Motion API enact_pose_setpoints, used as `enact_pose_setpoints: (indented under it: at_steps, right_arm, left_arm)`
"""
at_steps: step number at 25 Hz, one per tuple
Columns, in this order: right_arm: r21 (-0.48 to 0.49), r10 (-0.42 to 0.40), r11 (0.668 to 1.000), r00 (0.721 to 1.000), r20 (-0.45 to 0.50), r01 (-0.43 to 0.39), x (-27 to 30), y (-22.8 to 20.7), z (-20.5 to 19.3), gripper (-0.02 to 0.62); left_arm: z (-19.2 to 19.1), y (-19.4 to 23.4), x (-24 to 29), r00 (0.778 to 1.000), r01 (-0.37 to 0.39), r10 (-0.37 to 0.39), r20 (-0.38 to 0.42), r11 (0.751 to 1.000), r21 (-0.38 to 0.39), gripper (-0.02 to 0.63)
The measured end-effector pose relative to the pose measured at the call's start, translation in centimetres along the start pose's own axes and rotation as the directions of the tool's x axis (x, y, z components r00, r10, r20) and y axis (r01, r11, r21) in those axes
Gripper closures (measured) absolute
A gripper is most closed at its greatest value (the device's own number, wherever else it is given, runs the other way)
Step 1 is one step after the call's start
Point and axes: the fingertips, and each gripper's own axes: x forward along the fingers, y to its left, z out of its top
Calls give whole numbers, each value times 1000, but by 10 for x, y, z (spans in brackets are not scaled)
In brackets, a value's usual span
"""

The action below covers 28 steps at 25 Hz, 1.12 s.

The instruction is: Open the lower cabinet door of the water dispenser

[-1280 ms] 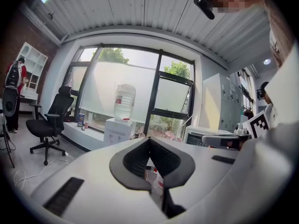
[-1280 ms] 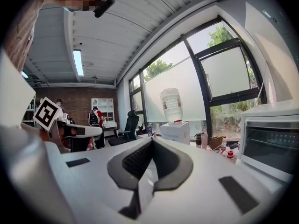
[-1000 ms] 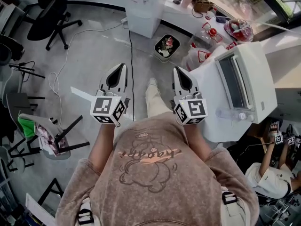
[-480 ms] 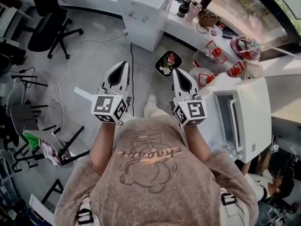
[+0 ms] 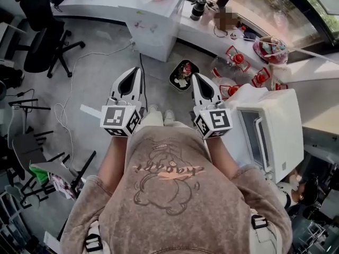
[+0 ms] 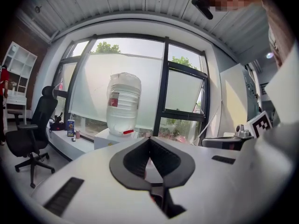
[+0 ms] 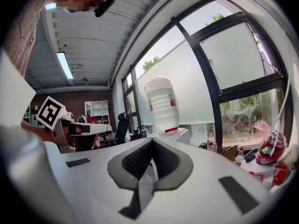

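The white water dispenser stands against the window counter, ahead of me across the grey floor. Its big clear bottle sits upside down on top, also seen in the right gripper view as the bottle. The dispenser's front face looks closed from the head view. My left gripper and right gripper are held side by side in front of my chest, pointing at the dispenser and well short of it. Both are shut with nothing between the jaws: left gripper, right gripper.
A small bin of rubbish sits on the floor just right of the dispenser. A white oven on a table is close at my right. Red-capped bottles, a floor cable, an office chair and folded stands surround the path.
I have walked forward. The dispenser and the bin have come nearer in the head view, and the oven has slid along my right side. Both grippers stay shut and side by side.
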Motion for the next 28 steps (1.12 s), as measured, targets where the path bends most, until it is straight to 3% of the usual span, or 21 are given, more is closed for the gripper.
enact_pose_setpoints:
  at_steps: [10,15,18,23,28]
  right_arm:
    - [17,-27,1000,998,55,26,33,2,12,597]
    - [26,-21,999,998,67,20,44,-1,13,548]
    - [28,-11,1000,997,77,9,49,0,15,506]
    - [38,20,999,995,95,-23,56,1,17,357]
    - [55,18,998,997,80,-22,64,0,11,319]
  left_arm:
    - [5,17,32,997,78,-78,-22,997,-27,594]
    - [7,23,43,995,94,-94,-26,995,-23,594]
    - [10,27,48,995,100,-100,-24,995,-21,594]
    - [11,31,56,994,106,-106,-20,994,-25,594]
    - [12,34,62,993,112,-112,-20,993,-31,594]
